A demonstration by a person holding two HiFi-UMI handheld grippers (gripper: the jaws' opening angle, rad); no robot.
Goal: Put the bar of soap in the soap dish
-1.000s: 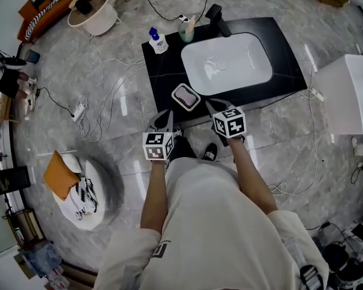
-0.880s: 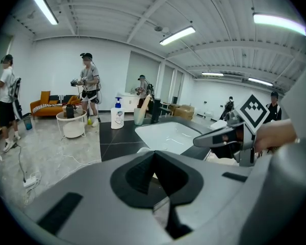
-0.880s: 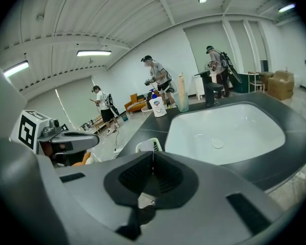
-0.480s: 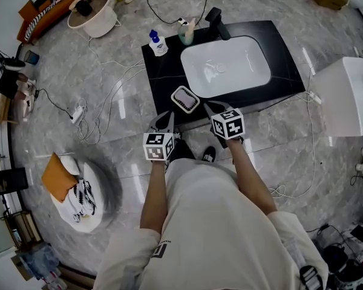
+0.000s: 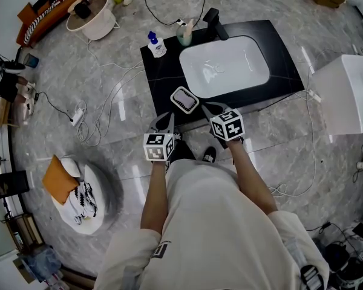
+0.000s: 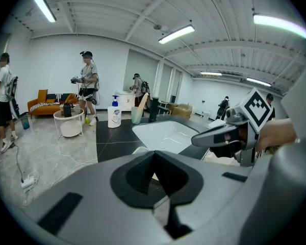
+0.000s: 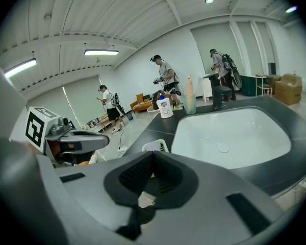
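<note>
left hand-held gripper (image 5: pixel 167 119): clenched, jaws together with nothing between them. It sits lower centre of the head view, pointing up-frame at the counter edge.
right hand-held gripper (image 5: pixel 210 107): reads clenched too in its own view, pads meeting, empty. It's just right of the left one, tip over the counter's near edge.
soap dish (image 5: pixel 175 95): white and slatted, centre of the head view, on the black counter (image 5: pixel 163 71) close to its near edge. It's just up-frame of both tips, between them and touching neither.
bar of soap: can't pick it out. The dish's middle looks pale pinkish-grey, which could be the bar or just the insert. Neither hand-held gripper has it.
sink (image 5: pixel 225 65): white basin, up-right of the dish, looks empty.
other: pump bottle (image 5: pixel 156 43) and tumbler (image 5: pixel 184 35) at the counter's far left, well apart from the dish.
stage (my read): at rest, no grasp begun.
risk 1: the dish is near the edge, so a shut jaw tip bumping it could push it off to the floor.
risk 2: both tips crowd one small target and could clash.
risk 3: soap is likely slick, so a hard or off-centre pinch could squirt it into the sink.
</note>
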